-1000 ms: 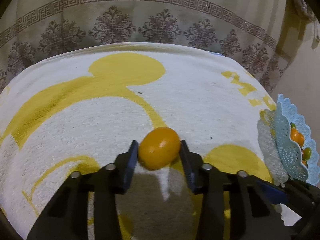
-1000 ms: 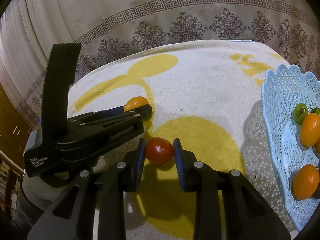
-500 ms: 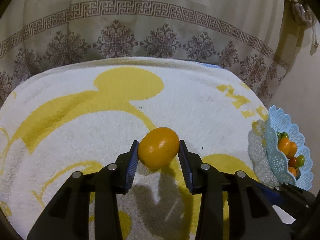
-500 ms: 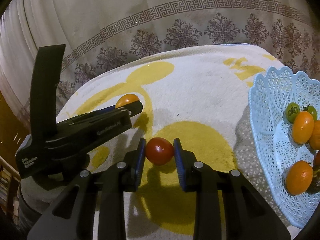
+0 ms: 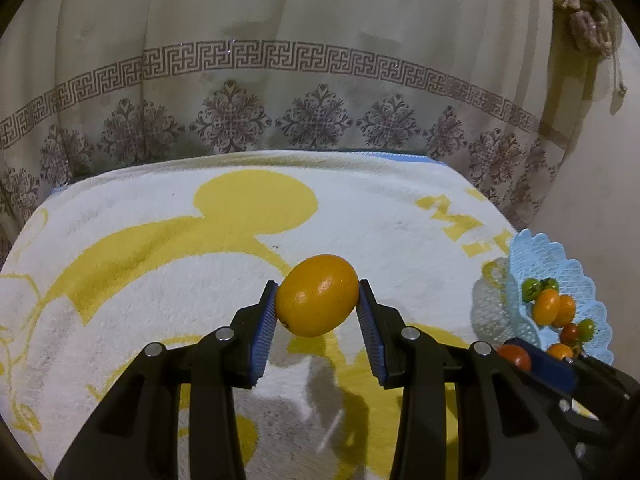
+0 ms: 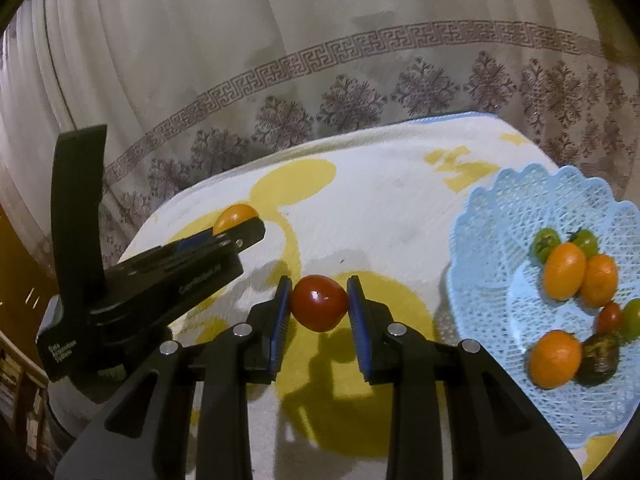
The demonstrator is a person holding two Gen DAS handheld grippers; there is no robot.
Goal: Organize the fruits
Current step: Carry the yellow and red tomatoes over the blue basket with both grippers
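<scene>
Toward the left edge of the towel-covered tabletop (image 5: 168,280), the left tongs (image 5: 318,300) are clamped on an orange kumquat-like fruit (image 5: 317,295), its blue pads pressing both ends. Against the pictures a second back, the fruit's shadow has dropped away beneath it and more of the curtain (image 5: 280,80) shows behind, so the fruit has come up off the towel and now hangs clear above it.

Nearer the middle, the right tongs (image 6: 318,306) are closed tight on a small red tomato (image 6: 319,307), which has likewise left the towel; its shadow falls on the yellow patch below.

Close to the right edge sits the pale blue lattice basket (image 6: 500,208), already holding several orange, green and red fruits. It now fills more of the right wrist view than it did, so that hand has drawn nearer.

Both pickups look finished, in my judgement; what remains is carrying each fruit over the basket rim and letting go, one hand clear of the other.
</scene>
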